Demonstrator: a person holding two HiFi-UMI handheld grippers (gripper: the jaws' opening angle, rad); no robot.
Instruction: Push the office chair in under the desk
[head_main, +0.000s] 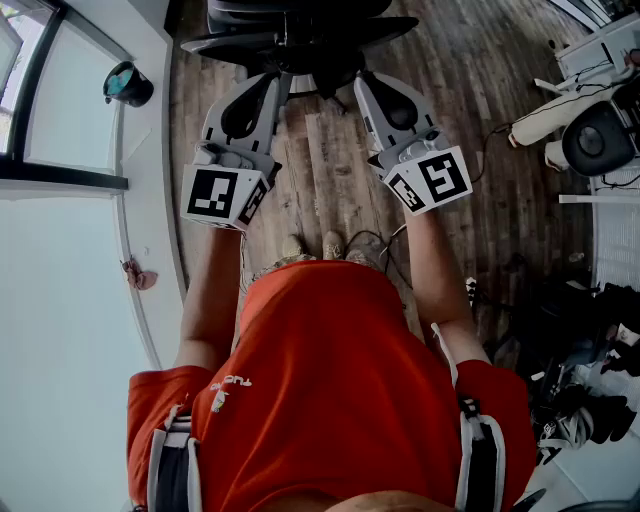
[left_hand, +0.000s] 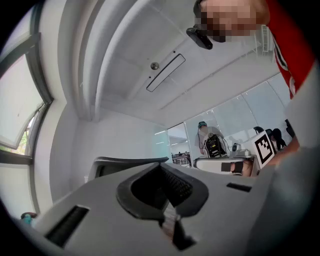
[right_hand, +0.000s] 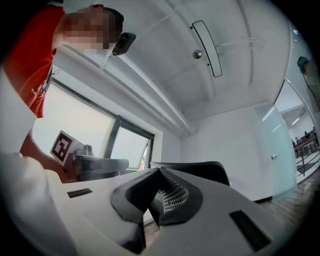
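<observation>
Head view: one office chair (head_main: 290, 35); left gripper (head_main: 283, 82), right gripper (head_main: 362, 82), both closed.

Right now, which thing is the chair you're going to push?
Follow the wooden floor up to the top of the head view. The office chair sits there, where the left gripper and right gripper point. It's wide and black, while the grippers are pale grey.

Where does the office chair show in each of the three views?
Head view: office chair at the top edge, centre.
Left gripper view: its dark back edge, left of centre.
Right gripper view: its dark back, right of centre.
Shared landmark: the person's red shirt.
</observation>
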